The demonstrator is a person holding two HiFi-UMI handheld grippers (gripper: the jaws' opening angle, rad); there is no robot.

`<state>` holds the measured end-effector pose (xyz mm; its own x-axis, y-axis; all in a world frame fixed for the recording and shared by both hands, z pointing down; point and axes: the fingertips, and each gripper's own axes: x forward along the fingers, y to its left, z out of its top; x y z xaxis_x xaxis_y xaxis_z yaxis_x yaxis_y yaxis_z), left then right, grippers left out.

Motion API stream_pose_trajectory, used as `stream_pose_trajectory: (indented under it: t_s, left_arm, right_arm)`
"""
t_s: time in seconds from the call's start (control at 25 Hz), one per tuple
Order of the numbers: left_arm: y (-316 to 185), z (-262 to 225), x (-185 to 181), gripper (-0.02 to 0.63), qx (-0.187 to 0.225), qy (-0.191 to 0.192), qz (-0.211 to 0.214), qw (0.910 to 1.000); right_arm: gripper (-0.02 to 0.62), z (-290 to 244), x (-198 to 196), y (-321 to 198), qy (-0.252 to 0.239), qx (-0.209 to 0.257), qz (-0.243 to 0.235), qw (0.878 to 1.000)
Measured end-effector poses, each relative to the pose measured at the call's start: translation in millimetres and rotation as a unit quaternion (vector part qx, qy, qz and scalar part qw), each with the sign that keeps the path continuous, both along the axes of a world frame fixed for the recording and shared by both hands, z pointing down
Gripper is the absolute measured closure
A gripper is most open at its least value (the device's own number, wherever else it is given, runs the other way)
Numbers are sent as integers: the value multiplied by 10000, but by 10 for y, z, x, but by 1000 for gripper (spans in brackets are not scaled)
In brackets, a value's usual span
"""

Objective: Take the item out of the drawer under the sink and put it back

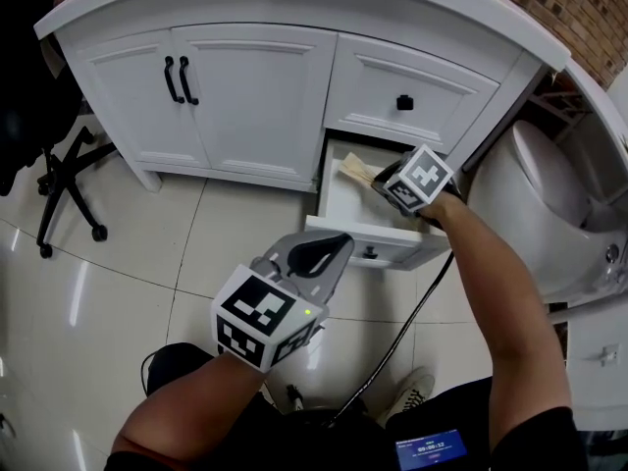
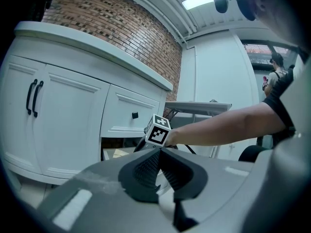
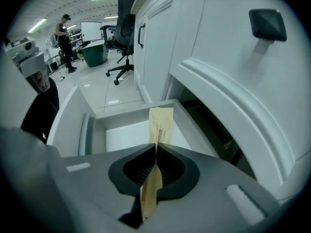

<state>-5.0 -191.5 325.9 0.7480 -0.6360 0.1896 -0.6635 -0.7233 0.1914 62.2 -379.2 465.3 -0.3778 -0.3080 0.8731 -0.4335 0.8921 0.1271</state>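
Observation:
The lower drawer (image 1: pixel 339 232) of the white vanity stands pulled open, its white inside (image 3: pixel 127 132) showing. A thin tan sachet (image 3: pixel 160 124) is pinched in my right gripper (image 3: pixel 156 148), which is shut on it and held over the drawer; the sachet (image 1: pixel 356 172) pokes out toward the drawer's back. In the left gripper view the right gripper's marker cube (image 2: pixel 158 129) shows in front of the drawer. My left gripper (image 1: pixel 329 252) hangs in front of the drawer, jaws pressed together with nothing between them.
The vanity has two doors with black handles (image 1: pixel 180 79) and an upper drawer with a black knob (image 1: pixel 404 102). A white toilet (image 1: pixel 535 204) stands close on the right. A black office chair (image 1: pixel 59 180) is at the left. A cable (image 1: pixel 407 327) hangs from my right arm.

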Motion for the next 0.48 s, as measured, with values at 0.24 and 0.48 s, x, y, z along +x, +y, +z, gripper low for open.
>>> stream_pose_trajectory:
  t_s: [0.24,0.48]
  left_arm:
    - [-5,-2,3,600,-27,13,26,10000]
    - [4,-3,-14,600,-30,10,14,10000]
  right_arm:
    - [510,220,30,40,445,-298,-69,9985]
    - [505,40,-13,-19,129,-64,48,9999]
